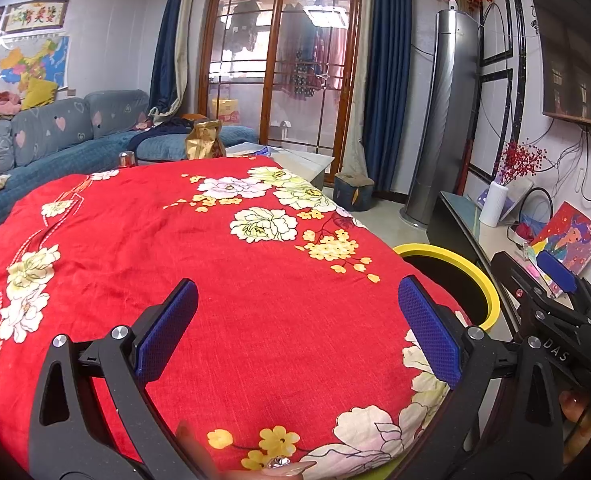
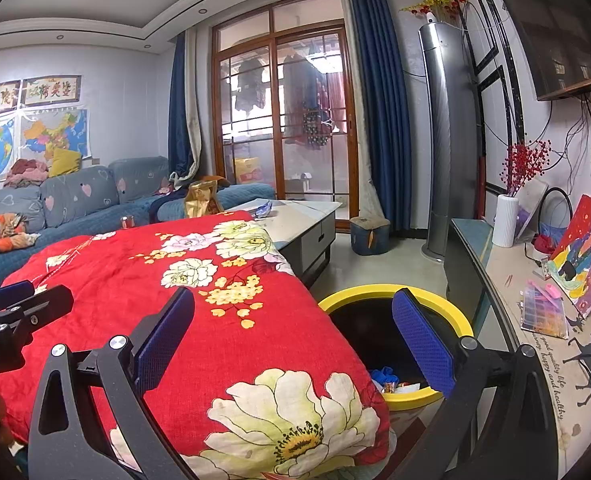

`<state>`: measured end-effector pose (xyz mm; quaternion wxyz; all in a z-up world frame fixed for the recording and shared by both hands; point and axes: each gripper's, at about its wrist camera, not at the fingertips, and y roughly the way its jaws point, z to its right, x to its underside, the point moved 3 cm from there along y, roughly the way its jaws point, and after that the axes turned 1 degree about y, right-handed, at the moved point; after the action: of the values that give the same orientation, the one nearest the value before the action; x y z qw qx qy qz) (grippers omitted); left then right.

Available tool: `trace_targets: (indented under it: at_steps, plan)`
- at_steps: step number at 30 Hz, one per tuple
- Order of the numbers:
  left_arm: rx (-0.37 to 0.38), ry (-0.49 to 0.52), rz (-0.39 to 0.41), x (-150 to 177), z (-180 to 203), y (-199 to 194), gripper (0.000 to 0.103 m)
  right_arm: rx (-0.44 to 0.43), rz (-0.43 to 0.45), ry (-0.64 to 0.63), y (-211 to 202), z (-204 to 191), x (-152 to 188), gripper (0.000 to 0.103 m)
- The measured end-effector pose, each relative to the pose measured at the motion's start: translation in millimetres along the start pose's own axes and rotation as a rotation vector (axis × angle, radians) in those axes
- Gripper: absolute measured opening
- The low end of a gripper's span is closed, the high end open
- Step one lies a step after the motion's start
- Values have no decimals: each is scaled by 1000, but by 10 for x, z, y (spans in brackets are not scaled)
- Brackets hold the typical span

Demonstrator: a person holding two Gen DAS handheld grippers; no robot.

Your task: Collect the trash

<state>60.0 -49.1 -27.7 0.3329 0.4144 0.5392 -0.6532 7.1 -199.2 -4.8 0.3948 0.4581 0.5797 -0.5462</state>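
While both tools (image 1: 297, 328) (image 2: 293, 338) gape empty, red quilt (image 2: 175, 280) beside yellow-rimmed bin (image 2: 427, 300).

One bin (image 2: 395, 296); two grippers (image 1: 297, 324) (image 2: 293, 332)

A living room is shown, with a wood-framed glass sliding door (image 2: 279, 120) at the far wall, flanked by blue curtains (image 2: 379, 92). A blue-grey sofa (image 2: 75, 200) is set along the left wall under maps (image 2: 55, 132) and framed pictures. A tall silver air conditioner (image 2: 447, 136) and a low cabinet (image 2: 495, 264) are placed on the right.
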Motion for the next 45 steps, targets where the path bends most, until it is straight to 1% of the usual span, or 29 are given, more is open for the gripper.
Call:
trace_targets:
  at_steps: [21,28,30,32,34,36,37,38,40,42,44,45]
  plan:
    - [13,-1,-18,65,62,6,92,7,-7,2,6,30,-15,96]
    - [20,-22,-36,75,1,46,92,1,-14,-2,4,15,-9,96]
    - [9,-27,-46,72,-26,63,92,-4,-20,-2,27,0,1,96]
    - [-15,-29,-54,71,-54,76,92,-25,-45,2,91,-32,7,96]
    - [-4,-50,-62,58,-130,98,92,-56,-72,15,167,-111,-29,96]
    - [-18,-87,-74,35,-299,115,92,-113,-78,-6,234,-291,-112,96]
    - [-33,-109,-77,8,-433,121,92,-140,-78,-10,270,-402,-165,97]
    - [-53,-127,-82,-23,-565,130,92,-188,-83,-8,324,-564,-239,97]
    - [-140,-190,-102,-89,-1046,121,92,-260,-102,-9,432,-879,-347,97]
    - [-294,-251,-133,-85,-1739,41,92,-363,-160,-19,595,-1356,-445,96]
    - [-419,-289,-153,-25,-2350,-60,92,-446,-257,-55,776,-1880,-458,96]
    - [-486,-304,-174,26,-2663,-109,92,-507,-317,-90,899,-2289,-430,96]
